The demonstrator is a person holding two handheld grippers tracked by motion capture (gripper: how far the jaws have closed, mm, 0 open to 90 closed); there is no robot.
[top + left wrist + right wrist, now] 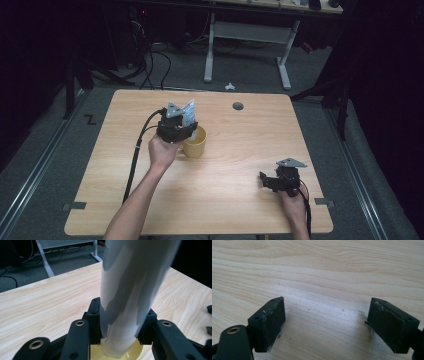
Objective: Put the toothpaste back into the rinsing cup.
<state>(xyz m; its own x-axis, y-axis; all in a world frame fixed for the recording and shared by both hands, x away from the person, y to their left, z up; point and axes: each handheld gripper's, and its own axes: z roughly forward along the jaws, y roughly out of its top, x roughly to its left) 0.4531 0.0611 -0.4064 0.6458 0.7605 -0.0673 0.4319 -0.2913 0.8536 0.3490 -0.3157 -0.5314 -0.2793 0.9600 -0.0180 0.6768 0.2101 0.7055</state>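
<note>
Left gripper view: gripper (120, 327) clamps pouch (130, 290) upright, bottom end in cup (140, 352).

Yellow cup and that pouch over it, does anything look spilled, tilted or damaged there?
No spill or damage shows. The white pouch leans rather than standing upright, its lower end inside the yellow cup, clamped by the left claw. The right claw is open over the bare table.

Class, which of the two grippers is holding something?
The left gripper, shut on a pale packet over the yellow cup; the right gripper is open above bare table.
</note>
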